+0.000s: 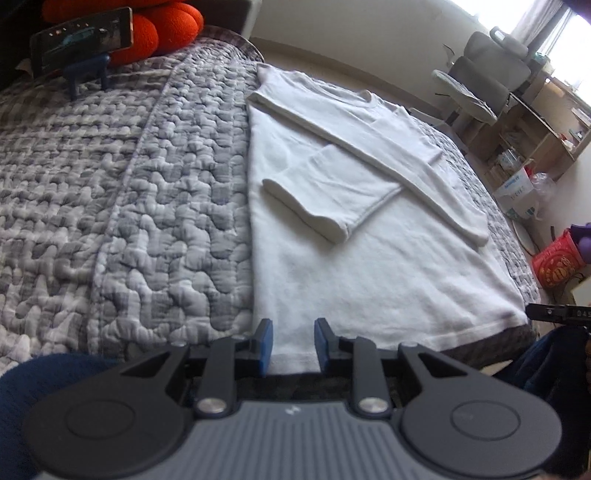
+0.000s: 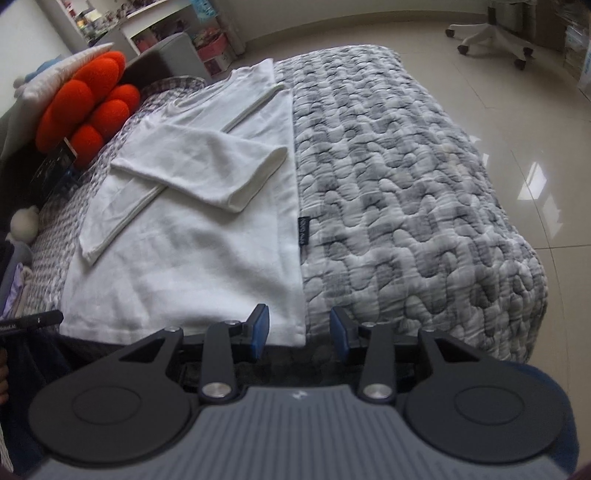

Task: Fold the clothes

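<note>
Two claws hover open and empty over the shirt's (image 1: 369, 266) near hem on the bed (image 1: 129, 206): left claw (image 1: 291, 345) at one corner, right claw (image 2: 299, 334) at the other, its length running straight ahead of both.

Shirt (image 1: 369, 258) hem: the near strip passes behind the left gripper (image 1: 291, 345) fingers (image 1: 264, 343); whether the pads touch the cloth cannot be told.
Shirt corner, right wrist view: it runs down between the right gripper (image 2: 299, 332) fingers (image 2: 258, 330); contact is unclear.
Black label (image 2: 304, 230) on the shirt edge: lettering too small to read.
Phone (image 1: 83, 37) screen: blurred, content unreadable.
Orange cushion (image 1: 162, 22): cut off by the top edge.
Office chair (image 2: 491, 27): only the base shows.
</note>
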A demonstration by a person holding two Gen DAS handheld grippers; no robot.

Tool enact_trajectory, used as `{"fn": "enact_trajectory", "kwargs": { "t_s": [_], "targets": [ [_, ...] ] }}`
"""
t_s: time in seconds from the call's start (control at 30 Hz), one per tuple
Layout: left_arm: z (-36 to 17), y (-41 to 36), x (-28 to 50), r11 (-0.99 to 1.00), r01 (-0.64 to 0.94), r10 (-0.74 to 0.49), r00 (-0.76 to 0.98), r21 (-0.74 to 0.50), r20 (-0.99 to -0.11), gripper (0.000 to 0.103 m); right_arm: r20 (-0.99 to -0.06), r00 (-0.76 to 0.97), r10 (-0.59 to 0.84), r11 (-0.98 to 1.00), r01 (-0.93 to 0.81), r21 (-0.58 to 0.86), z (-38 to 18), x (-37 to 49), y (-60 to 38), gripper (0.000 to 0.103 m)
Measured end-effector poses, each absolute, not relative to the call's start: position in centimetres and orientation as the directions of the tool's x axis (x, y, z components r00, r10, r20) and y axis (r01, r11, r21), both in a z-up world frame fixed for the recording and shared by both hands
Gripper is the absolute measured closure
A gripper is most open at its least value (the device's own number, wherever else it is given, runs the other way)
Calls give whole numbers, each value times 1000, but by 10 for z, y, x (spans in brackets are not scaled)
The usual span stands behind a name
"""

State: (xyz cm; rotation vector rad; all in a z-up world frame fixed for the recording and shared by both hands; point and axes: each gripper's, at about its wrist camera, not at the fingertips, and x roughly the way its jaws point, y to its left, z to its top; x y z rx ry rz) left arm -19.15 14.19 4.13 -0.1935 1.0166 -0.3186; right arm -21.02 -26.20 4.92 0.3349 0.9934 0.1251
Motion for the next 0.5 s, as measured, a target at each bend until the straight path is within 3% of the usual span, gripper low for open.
{"fn": "enact_trajectory", "kwargs": {
  "t_s": [0.1, 0.43, 0.5],
  "targets": [
    [38, 139, -190, 944, 173, -331, 473, -282, -817, 78, -813, 520, 264, 942, 43, 334, 44, -207, -257, 68],
    [37, 138, -188, 977, 116, -214, 501, -181, -839, 77, -835, 492, 245, 949, 53, 310, 37, -202, -249, 67],
    [33, 143, -188, 976, 97, -218, 494, -196, -842, 77, -835, 491, 247, 949, 51, 311, 36, -201, -249, 81]
  ]
}}
